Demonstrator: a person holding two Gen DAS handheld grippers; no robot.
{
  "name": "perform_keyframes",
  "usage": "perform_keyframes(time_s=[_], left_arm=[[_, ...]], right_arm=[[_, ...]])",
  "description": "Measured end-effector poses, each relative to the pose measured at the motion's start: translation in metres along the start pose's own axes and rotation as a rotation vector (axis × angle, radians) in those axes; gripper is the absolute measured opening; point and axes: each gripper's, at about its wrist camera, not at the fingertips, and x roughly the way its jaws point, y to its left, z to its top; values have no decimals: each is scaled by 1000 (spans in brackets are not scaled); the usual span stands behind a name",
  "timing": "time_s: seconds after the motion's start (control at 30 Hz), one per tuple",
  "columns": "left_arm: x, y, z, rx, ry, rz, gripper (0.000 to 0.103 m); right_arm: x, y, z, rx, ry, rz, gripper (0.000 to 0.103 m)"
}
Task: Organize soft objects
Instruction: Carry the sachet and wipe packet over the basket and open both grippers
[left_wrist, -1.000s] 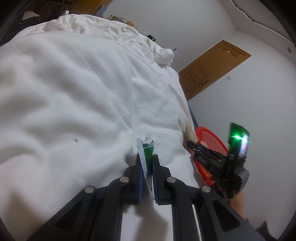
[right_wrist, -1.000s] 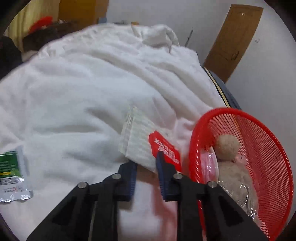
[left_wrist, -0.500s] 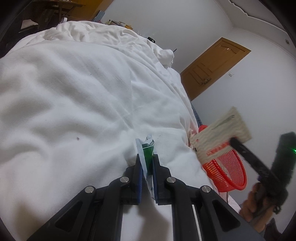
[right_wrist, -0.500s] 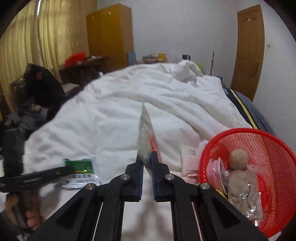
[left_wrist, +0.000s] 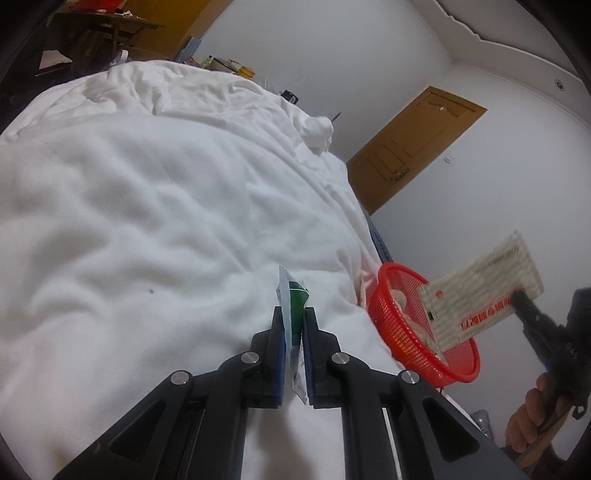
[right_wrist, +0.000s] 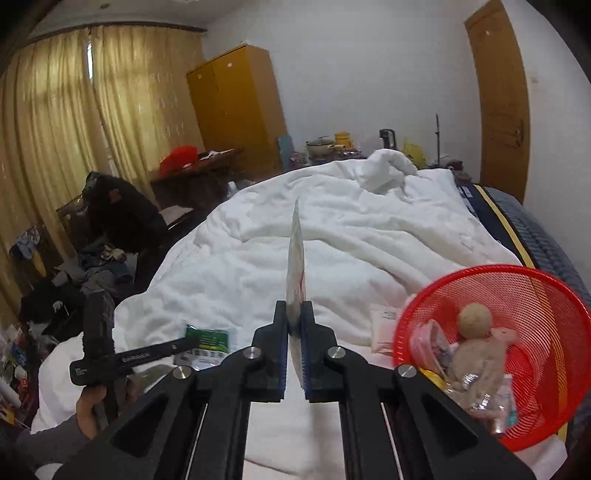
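Observation:
My left gripper (left_wrist: 294, 317) is shut on a green and white packet (left_wrist: 293, 302), low on the white duvet (left_wrist: 147, 221); the packet also shows in the right wrist view (right_wrist: 208, 341). My right gripper (right_wrist: 294, 314) is shut on a flat white packet with red print (right_wrist: 296, 266), seen edge-on and held in the air; in the left wrist view this white packet (left_wrist: 480, 295) hangs above the red mesh basket (left_wrist: 391, 310). The red basket (right_wrist: 546, 295) sits on the bed at the right and holds a plush toy (right_wrist: 476, 343) and several wrapped items.
A small white and pink packet (right_wrist: 384, 328) lies on the duvet beside the basket. A brown door (right_wrist: 498, 96) is at the far right. A wardrobe (right_wrist: 236, 107), a cluttered table (right_wrist: 332, 147) and piled clothes (right_wrist: 103, 258) stand beyond the bed.
My right gripper closed on the white and red packet and lifted it off the duvet, up over the basket. My left gripper stayed shut on the green packet.

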Motion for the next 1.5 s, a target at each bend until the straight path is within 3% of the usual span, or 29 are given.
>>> perform_keyframes(time_s=[0.33,0.63,0.83,1.07,1.27,1.5], left_arm=[[5,5,1,-31,36,-9,6],[-4,9,5,-56,1,-31,6],[6,15,3,-83,25,-23,6],[-4,24,1,-93,9,-18,6],[4,31,-3,-143,41,-23,6],[3,24,-1,-113,32,-16,6]], right_arm=[[-38,-66,-17,134,-30,-41,6],[-58,-96,-18,178,-74,-89,6],[-66,-121,-20,235,-91,-122,6],[-66,-136,-22,287,-119,-149,6],[-59,-145,-25,314,-109,-169,6],[-57,-146,-32,300,-108,-202,6]])
